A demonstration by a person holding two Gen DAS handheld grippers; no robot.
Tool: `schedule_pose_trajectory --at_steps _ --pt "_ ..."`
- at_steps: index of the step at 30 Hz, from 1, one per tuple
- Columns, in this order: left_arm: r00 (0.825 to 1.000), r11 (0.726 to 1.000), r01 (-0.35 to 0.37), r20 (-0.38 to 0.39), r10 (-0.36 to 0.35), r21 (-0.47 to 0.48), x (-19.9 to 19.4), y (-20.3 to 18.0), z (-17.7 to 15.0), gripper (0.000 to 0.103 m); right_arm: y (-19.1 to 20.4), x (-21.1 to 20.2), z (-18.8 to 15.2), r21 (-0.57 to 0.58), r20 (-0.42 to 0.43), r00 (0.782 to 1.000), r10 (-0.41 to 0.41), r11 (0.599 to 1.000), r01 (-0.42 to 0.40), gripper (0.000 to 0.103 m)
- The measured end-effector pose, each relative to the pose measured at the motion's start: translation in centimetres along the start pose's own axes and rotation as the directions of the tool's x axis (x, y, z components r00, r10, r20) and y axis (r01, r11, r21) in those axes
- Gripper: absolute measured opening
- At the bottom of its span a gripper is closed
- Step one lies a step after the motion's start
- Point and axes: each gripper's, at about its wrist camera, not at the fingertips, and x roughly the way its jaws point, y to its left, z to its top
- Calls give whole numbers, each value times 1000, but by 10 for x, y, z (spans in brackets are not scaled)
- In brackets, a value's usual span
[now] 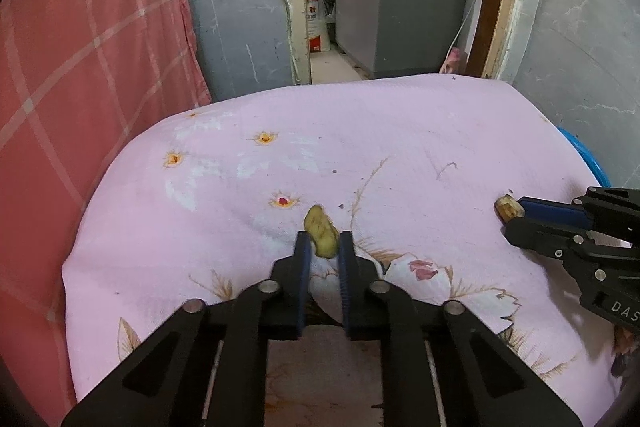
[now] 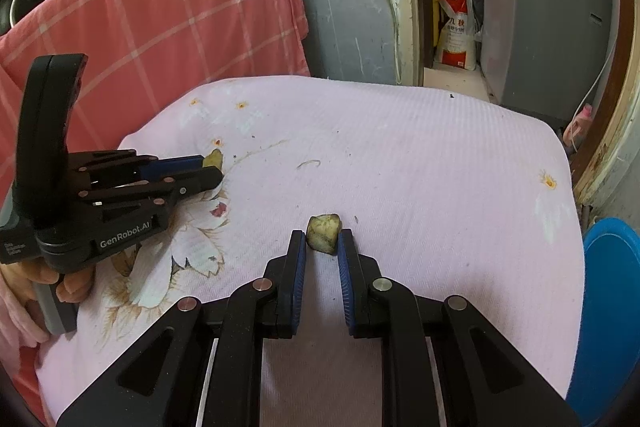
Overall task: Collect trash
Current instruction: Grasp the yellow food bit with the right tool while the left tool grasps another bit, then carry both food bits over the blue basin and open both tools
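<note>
We log 2 grips on the pink cloth [image 1: 400, 131]: left gripper [image 1: 323, 241] fingers clamped on a yellowish scrap [image 1: 320, 229], right gripper [image 2: 322, 239] on a seemingly stubbier scrap [image 2: 323, 227].

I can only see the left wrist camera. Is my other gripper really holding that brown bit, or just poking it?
Observer: Holding it. The right wrist view shows both jaws of the right gripper pressed on the yellowish chunk.
Operator: Where's a bin? I only see a tiny blue sliver.
Observer: That sliver is a big blue tub, sitting low beside the right edge of the pink cloth.
Operator: How does my left one look from there?
Observer: From the side, the left gripper has its scrap poking out past the tips, right down at the cloth.
</note>
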Motion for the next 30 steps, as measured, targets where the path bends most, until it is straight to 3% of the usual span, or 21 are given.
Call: schedule_pose_trajectory --at_steps 10,19,25,30 --pt "1000 999 26 12 -26 -28 -3 1 0 7 0 0 0 2 2 1000 1 1000 -1 15" --pt "991 990 131 34 -130 -52 -26 -12 -17 7 3 -4 -3 -12 33 999 -14 1000 14 14" --pt "987 988 137 90 -130 -70 -43 -22 -30 7 4 -21 -10 -17 119 993 -8 1000 10 14" --pt "977 989 119 190 -101 -85 -61 -25 -33 7 7 -42 -15 -10 219 976 -18 1000 20 14"
